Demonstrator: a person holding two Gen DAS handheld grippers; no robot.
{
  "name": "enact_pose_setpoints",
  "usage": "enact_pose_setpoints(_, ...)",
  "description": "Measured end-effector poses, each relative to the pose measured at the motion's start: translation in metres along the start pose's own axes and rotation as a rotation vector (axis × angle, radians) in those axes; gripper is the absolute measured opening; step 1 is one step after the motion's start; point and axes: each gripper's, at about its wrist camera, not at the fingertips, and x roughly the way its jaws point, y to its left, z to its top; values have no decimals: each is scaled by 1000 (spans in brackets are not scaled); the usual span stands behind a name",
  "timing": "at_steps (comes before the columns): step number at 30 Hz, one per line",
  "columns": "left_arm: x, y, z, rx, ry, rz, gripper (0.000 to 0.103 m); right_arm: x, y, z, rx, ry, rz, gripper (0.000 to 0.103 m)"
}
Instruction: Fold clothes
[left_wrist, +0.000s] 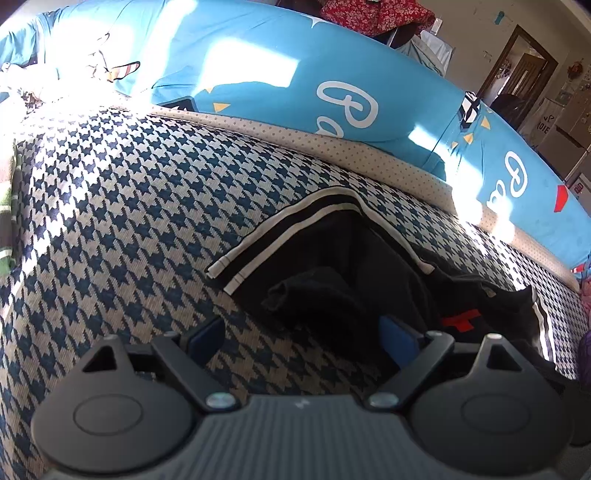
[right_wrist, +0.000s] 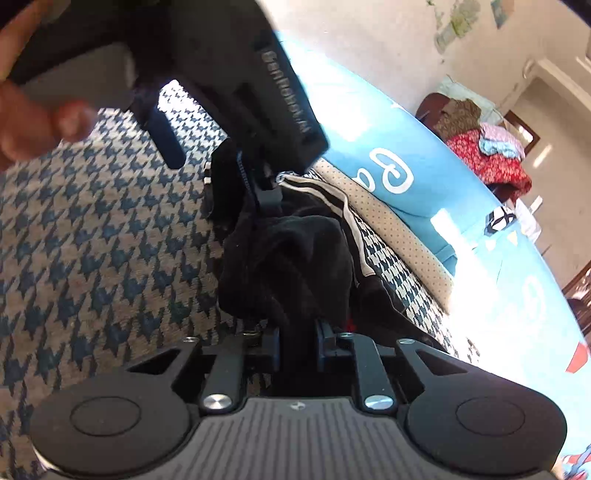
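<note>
The jaws of the left gripper (left_wrist: 299, 341) stand spread above the houndstooth cover (left_wrist: 122, 192); those of the right gripper (right_wrist: 295, 350) pinch the black garment (right_wrist: 291, 254), which lies bunched there. A thin pinch may slip, and the free fabric could fall unevenly.

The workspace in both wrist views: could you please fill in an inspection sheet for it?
Surface: houndstooth cover, sunlit in patches, with a dotted beige edge.
Job's things: black garment with white stripes, bunched, a red mark on it.
Clutter: red floral cloth heaped in the background.
Grippers: left gripper open, fabric between its fingers; right gripper shut on the black garment; a hand shows in the right view.
Cables: nothing seen.
Surroundings: blue cushion with white lettering, doorway.
</note>
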Motion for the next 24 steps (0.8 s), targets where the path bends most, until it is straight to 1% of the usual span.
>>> enact_pose_setpoints(2,1,-1,0,1,-1,-6,91,-2,-23,4,154,6,73,10)
enact_pose_setpoints(4,1,-3,-1,3,-2,-13,91,-2,-52,3,354,14,154,9)
enact_pose_setpoints(8,3,-5,-1,5,-4,-26,93,2,-109,-13,780,13,287,9)
enact_pose_setpoints(10,3,-7,-2,6,-5,-32,96,6,-131,-26,932,3,310,9)
enact_pose_setpoints(12,6,-10,-2,14,-5,-38,96,10,-145,-35,1028,-6,320,9)
enact_pose_setpoints(14,10,-15,-3,21,-1,-43,96,15,-157,-41,1106,-7,340,9)
enact_pose_setpoints(16,16,-22,-4,30,5,-50,96,18,-161,-46,1145,0,317,9)
enact_pose_setpoints(20,33,-37,-4,49,17,-46,96,27,-165,-55,1163,22,253,9)
enact_pose_setpoints(22,43,-41,-1,42,26,-43,97,34,-167,-56,1137,34,215,9)
enact_pose_setpoints(24,52,-44,4,19,35,-50,99,42,-169,-58,1111,46,176,13)
